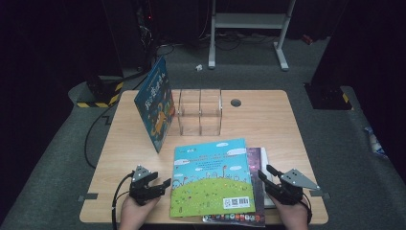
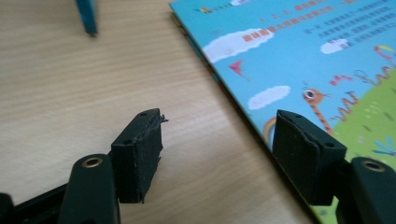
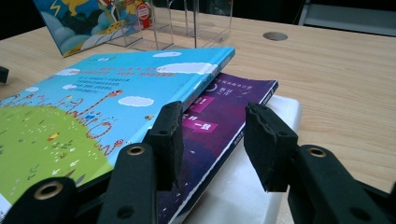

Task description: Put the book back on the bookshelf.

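At the near edge of the table [image 1: 287,120] a hand holds each gripper; the left gripper [image 1: 158,186] sits low beside the left edge of the stack of books, its jaws apart with bare wood between them, one jaw overlapping the edge of the picture book [image 1: 212,176] in the left gripper view, though contact cannot be told; the right gripper [image 1: 269,178] sits at the stack's right edge, its jaws apart with nothing pinched, one jaw over the right edge of the picture book [image 3: 84,112], the other over the white book [image 3: 252,186] at the bottom.

The picture book, sky-blue with a green hill, lies flat on top; under it lies a purple book [image 1: 257,158], its right side showing; the white book sticks out furthest to the right.

Further back a clear holder [image 1: 200,111] with upright dividers stands near the middle of the table; a blue book [image 1: 155,103] leans tilted just to its left; a small grey cap [image 1: 235,102] sits in the tabletop to the holder's right.
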The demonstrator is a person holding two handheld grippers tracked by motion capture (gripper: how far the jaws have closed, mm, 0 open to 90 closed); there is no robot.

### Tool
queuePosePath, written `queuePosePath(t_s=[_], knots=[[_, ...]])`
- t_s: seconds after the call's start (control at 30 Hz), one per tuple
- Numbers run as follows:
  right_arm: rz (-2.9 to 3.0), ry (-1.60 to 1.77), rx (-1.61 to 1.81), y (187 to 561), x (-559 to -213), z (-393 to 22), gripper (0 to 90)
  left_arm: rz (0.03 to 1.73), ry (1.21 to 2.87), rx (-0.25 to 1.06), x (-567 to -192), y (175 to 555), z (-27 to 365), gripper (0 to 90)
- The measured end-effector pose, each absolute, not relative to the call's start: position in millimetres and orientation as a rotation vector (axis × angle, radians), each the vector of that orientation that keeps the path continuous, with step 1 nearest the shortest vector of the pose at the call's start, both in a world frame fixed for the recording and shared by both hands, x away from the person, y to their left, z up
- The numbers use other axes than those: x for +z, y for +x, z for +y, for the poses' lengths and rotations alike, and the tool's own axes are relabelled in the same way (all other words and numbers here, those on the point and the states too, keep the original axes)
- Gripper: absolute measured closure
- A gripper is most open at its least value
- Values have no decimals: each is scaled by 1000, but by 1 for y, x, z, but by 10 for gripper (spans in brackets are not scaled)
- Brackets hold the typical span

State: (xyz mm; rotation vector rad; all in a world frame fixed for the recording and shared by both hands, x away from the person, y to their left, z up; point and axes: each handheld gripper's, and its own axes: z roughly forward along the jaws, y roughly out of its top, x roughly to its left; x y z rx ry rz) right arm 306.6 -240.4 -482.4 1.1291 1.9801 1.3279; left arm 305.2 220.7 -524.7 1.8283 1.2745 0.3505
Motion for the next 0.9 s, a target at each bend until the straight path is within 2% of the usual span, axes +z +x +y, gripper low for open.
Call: queuePosePath(t_s=[0.27,0.53,0.7,0.9], knots=[[1999,1118,1327,306,-481,-234,540,1269,1851,316,-525,305,207,312],[2050,1103,1343,303,-475,-223,442,1268,1843,276,-526,310,195,298],[2101,1100,1337,303,-475,-216,396,1266,1838,270,-527,313,188,256],[2121,1100,1329,303,-476,-212,383,1255,1836,249,-527,315,183,237]])
